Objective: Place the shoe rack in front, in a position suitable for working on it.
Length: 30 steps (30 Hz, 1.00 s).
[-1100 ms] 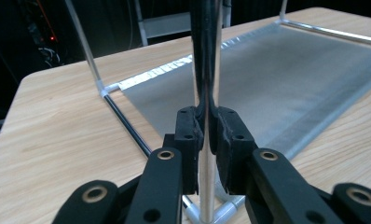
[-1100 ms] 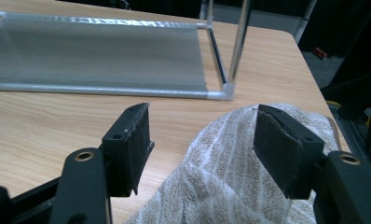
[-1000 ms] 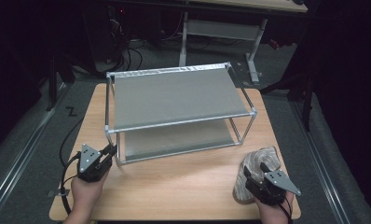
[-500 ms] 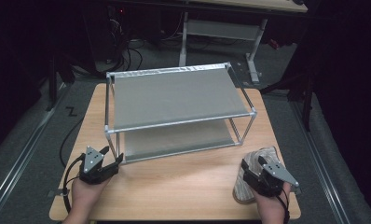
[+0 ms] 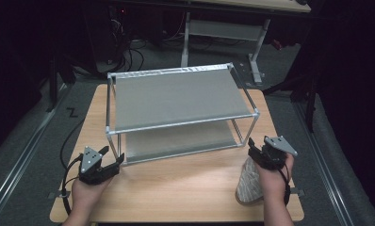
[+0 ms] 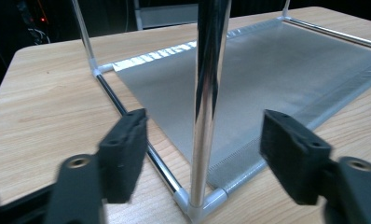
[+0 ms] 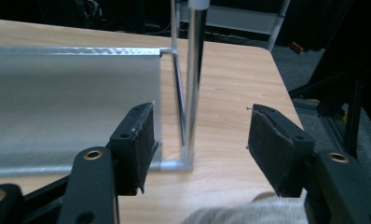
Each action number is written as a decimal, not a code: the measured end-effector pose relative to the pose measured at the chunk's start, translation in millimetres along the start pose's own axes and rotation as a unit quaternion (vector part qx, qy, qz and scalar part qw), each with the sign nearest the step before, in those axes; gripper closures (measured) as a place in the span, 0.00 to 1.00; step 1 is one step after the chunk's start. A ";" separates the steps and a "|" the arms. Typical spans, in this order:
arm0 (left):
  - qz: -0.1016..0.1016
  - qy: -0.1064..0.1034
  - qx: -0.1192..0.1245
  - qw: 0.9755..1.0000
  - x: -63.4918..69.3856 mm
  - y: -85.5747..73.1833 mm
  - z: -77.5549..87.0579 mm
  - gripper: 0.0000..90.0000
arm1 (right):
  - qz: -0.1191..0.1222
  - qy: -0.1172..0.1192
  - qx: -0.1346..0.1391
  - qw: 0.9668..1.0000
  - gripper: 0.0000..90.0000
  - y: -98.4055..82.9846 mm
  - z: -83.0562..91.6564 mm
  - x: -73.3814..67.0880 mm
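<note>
The two-tier metal rack (image 5: 178, 110), a chrome tube frame with grey mesh shelves, stands in the middle of the wooden table (image 5: 176, 188), filling the centre of the high view. The left gripper (image 5: 111, 164), at lower left, has just opened its jaws wide and brackets the rack's front left post (image 6: 207, 107) without touching it. The right gripper (image 5: 253, 149), at lower right, has just narrowed its jaws somewhat; they remain apart around the front right post (image 7: 193, 84). A grey knitted shoe (image 5: 249, 186) lies beneath that hand. The step looks like seizing both front posts; next, each gripper must close squarely on its post.
</note>
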<state>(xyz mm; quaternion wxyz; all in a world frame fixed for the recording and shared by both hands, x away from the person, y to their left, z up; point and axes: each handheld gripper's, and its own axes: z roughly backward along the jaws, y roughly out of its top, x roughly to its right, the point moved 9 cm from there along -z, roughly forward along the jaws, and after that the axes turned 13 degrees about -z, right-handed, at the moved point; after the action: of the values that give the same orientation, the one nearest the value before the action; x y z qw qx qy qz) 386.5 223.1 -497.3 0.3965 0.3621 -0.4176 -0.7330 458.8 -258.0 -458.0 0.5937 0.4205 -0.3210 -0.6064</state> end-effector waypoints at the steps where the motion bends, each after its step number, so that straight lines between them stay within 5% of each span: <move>1: 0.000 0.000 0.000 1.000 0.0 0.0 0.0 0.44 | -0.002 -0.002 0.000 1.000 0.45 2.7 -2.8 0.2; 11: -0.007 -0.008 0.014 1.000 1.6 2.0 1.2 0.69 | -0.005 -0.014 -0.001 1.000 0.52 36.9 -29.1 -10.1; 15: -0.012 -0.007 0.014 1.000 2.9 2.6 0.6 0.74 | -0.011 -0.022 -0.004 1.000 0.63 45.0 -38.3 -13.8; 22: -0.005 0.000 0.014 1.000 -1.1 2.7 1.1 0.84 | -0.012 -0.028 -0.007 1.000 0.85 46.3 -41.9 -14.4; 30: -0.007 0.008 0.013 1.000 -5.3 1.9 2.4 0.89 | -0.009 -0.028 -0.003 1.000 0.88 42.9 -36.6 -16.8</move>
<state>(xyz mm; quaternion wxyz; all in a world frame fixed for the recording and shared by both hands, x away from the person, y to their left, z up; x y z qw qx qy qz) 387.2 227.8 -493.6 0.3898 0.3759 -0.4216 -0.7273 509.7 -241.2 -433.8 0.5803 0.4043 -0.3320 -0.6241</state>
